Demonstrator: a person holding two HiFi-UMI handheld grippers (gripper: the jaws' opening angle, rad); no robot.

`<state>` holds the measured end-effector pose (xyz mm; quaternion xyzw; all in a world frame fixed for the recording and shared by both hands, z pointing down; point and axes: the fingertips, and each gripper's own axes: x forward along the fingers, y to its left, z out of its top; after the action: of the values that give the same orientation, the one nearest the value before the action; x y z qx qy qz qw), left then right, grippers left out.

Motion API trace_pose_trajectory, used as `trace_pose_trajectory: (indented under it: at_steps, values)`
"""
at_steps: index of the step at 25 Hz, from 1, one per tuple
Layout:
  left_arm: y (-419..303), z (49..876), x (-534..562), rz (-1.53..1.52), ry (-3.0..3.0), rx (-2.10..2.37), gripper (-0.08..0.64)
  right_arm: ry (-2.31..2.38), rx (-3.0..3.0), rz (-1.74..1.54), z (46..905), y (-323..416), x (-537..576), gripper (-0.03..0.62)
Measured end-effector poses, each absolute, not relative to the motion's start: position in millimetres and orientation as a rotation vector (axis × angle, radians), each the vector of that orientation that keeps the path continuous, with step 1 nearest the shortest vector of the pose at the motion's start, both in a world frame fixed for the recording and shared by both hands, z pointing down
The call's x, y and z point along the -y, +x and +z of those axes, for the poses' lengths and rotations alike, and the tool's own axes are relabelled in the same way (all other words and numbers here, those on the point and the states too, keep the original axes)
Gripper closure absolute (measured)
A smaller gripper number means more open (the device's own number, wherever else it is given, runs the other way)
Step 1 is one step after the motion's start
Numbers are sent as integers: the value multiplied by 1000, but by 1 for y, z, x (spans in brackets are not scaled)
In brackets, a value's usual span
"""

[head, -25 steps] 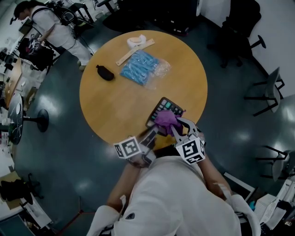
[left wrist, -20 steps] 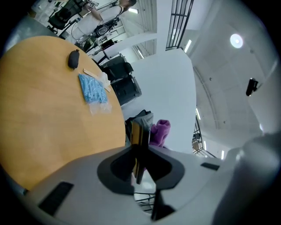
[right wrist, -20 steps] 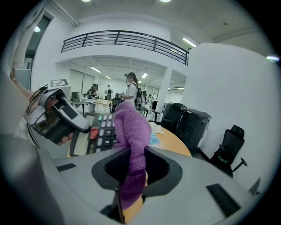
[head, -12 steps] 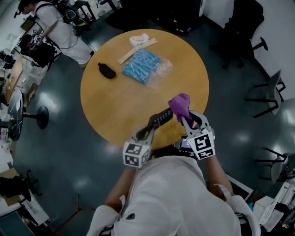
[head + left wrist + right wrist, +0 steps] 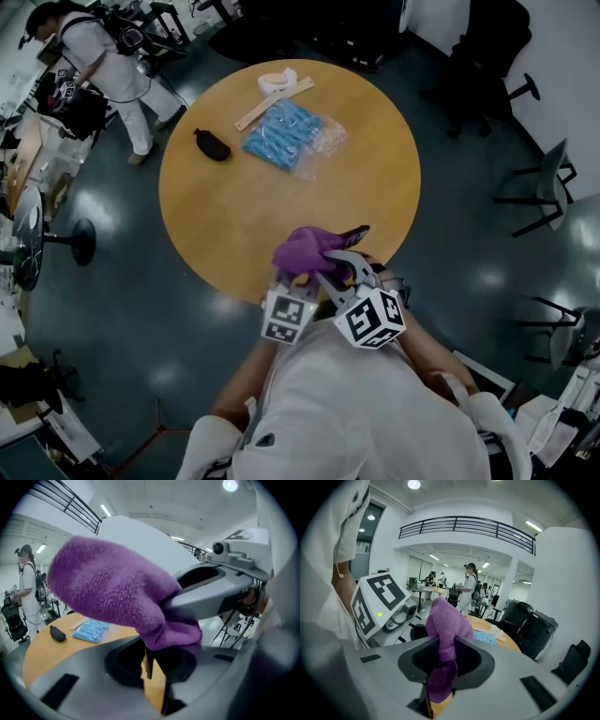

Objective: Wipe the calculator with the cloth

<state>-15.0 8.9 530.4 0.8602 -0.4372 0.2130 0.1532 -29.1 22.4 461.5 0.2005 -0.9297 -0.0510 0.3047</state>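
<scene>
The round wooden table lies beneath both tongs; the right gripper is clamped on the purple cloth, which is draped over the calculator, and the left gripper pinches that edge-on above the table's near rim

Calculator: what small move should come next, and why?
Probably slide the purple cloth, pinched in the right gripper, along the calculator: the left gripper holds it tilted above the round table, and the cloth lies over it.
</scene>
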Motion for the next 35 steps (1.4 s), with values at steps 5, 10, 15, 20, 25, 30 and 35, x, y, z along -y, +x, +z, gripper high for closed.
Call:
trace_pose_trajectory:
  at_steps: [5,10,15,20,25,30,35]
  values:
    - [-17,527,-11,624,2513,1277,508,596,2410,-92,468,-13,-11,508]
    - [-18,525,-16,596,2543,1277,508,674,2369,-15,476,21,4,508]
    - [-17,520,-22,645,2633,1268,508,726,2346,60,482,47,12,508]
    - [-23,519,-24,659,2670,1250,508,749,2331,111,493,64,17,508]
    - [-24,517,-28,663,2702,1222,508,753,2331,210,507,73,16,508]
    - [-30,522,-36,703,2721,1216,508,746,2310,277,522,84,13,508]
    - [-35,526,-43,832,2821,1213,508,734,2238,333,556,104,12,508]
